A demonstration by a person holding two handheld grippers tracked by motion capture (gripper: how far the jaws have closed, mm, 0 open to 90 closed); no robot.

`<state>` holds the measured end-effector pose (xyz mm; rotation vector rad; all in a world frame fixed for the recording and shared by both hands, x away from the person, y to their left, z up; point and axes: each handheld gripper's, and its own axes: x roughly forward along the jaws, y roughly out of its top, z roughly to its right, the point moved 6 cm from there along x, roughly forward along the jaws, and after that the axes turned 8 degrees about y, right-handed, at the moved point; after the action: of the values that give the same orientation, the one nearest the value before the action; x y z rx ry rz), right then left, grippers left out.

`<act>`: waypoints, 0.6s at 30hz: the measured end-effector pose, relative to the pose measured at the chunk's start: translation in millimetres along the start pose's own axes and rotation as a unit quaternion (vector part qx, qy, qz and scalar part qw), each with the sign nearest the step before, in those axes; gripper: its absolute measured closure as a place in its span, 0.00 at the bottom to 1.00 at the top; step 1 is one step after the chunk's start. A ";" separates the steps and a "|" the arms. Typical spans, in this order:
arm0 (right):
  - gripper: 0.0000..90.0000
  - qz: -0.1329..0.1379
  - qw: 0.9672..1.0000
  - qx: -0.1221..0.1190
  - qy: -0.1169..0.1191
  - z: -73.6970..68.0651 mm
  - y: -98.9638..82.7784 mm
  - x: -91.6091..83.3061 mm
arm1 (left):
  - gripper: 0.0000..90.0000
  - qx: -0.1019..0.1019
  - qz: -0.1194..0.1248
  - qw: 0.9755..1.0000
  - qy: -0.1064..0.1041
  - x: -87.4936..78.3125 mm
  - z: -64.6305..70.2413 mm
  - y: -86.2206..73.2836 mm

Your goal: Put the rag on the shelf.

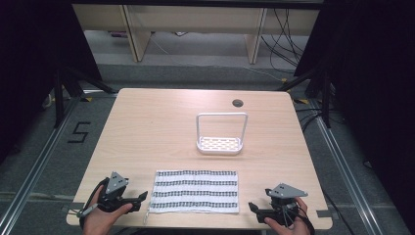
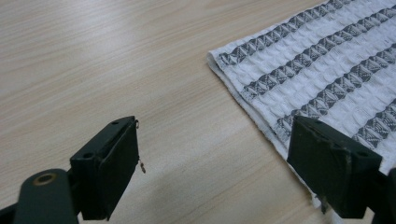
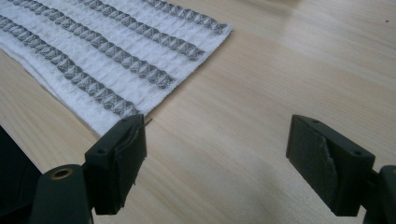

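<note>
While claws (image 1: 143,198) (image 1: 252,207) gape, rack (image 1: 219,145) seemingly empty (holes visible).

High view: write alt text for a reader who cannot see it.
A striped white and grey cloth lies flat at the near edge of a wooden table, with an open left hand-held gripper and an open right hand-held gripper resting on either side of it. A white rack with a tall handle stands farther back.

A folded cloth (image 1: 195,191) lies flat on the worktop (image 1: 147,122) between the two tools. The left tool (image 1: 139,198) sits just beside its left edge, the right tool (image 1: 254,209) near its right edge. Beyond the cloth, farther from both tools, stands a handled rack (image 1: 220,145).
</note>
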<state>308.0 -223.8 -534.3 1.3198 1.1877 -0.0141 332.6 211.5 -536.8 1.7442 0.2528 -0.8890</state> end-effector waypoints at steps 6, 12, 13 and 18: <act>0.24 -0.002 1.000 -0.017 -0.004 2.5 0.9 -1.6 | 0.17 -0.005 0.006 1.000 -0.005 1.0 2.3 1.0; 0.24 0.000 1.000 -0.017 0.004 1.0 1.4 -1.4 | 0.18 0.001 -0.003 1.000 -0.008 0.0 4.2 1.5; 0.24 0.000 1.000 -0.017 0.001 0.9 1.6 -2.2 | 0.18 -0.002 0.000 1.000 -0.012 0.5 5.2 2.1; 0.25 0.001 1.000 -0.023 0.007 -1.6 2.6 -1.8 | 0.18 0.009 0.009 1.000 -0.018 1.9 8.2 7.0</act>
<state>307.7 -222.8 -530.9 1.2818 1.1918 0.0233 334.3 201.2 -533.8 1.7433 0.2051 -0.9103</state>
